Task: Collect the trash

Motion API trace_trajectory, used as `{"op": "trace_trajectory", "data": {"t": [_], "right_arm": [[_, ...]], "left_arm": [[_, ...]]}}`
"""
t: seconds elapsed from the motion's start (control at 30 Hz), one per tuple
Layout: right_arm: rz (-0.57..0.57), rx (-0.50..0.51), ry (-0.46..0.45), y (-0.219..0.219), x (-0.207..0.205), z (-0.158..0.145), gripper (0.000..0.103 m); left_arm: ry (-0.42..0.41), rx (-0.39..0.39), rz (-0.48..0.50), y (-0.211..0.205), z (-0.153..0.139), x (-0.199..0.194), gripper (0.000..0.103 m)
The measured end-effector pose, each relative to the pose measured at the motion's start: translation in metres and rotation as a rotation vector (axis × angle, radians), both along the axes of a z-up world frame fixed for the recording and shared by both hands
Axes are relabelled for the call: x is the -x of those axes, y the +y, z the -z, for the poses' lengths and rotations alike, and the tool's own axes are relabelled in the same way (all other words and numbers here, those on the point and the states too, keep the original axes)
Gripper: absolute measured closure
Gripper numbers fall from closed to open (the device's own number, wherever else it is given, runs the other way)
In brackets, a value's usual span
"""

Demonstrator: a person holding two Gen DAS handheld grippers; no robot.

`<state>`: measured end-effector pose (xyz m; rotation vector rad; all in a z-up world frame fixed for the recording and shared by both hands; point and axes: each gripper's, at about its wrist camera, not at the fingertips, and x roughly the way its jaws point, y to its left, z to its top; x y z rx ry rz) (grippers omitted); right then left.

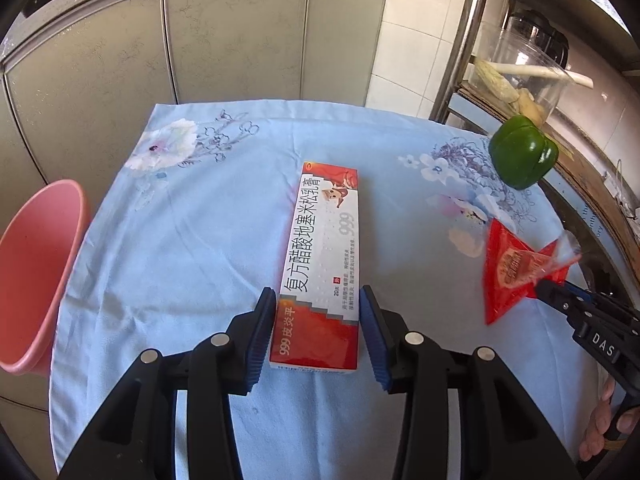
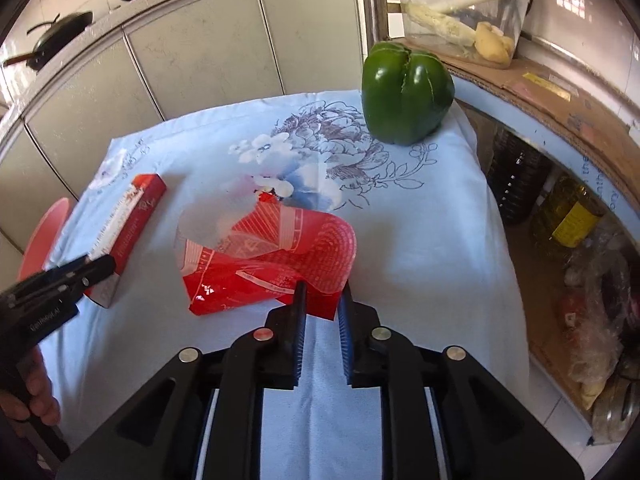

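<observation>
The worktop (image 1: 200, 240) wears a pale blue flowered cloth, and the red-and-white ointment box (image 1: 320, 268) lies at its middle; the left tongs (image 1: 318, 334) straddle the box's near end, jaws half open, pads just beside its sides, whether they touch I cannot tell; right of the box lies a crumpled red wrapper (image 2: 268, 258); the right tongs (image 2: 322, 298) stand narrowly parted at the wrapper's near edge, its corner between the tips, not visibly pinched; beyond the wrapper sits a green pepper (image 2: 406, 92); left of the box, off the worktop's edge, a pink bin (image 1: 36, 276).
</observation>
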<state>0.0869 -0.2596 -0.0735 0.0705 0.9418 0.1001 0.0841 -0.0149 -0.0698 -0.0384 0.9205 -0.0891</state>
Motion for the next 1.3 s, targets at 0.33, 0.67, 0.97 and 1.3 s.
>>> {"op": "trace_trajectory", "data": {"t": [0.33, 0.67, 0.97, 1.3], "right_arm": [[-0.108, 0.039, 0.005, 0.012, -0.006, 0.005, 0.042], [-0.113, 0.082, -0.004, 0.023, -0.009, 0.007, 0.031], [-0.137, 0.091, 0.005, 0.026, -0.011, 0.009, 0.022], [-0.153, 0.094, 0.007, 0.026, -0.012, 0.010, 0.020]], "left_arm": [[-0.003, -0.096, -0.025, -0.010, 0.012, -0.012, 0.060], [-0.002, -0.083, -0.025, -0.008, 0.013, -0.010, 0.059], [0.000, -0.089, -0.017, -0.008, 0.012, -0.012, 0.057], [0.003, -0.085, -0.019, -0.009, 0.012, -0.011, 0.053]]}}
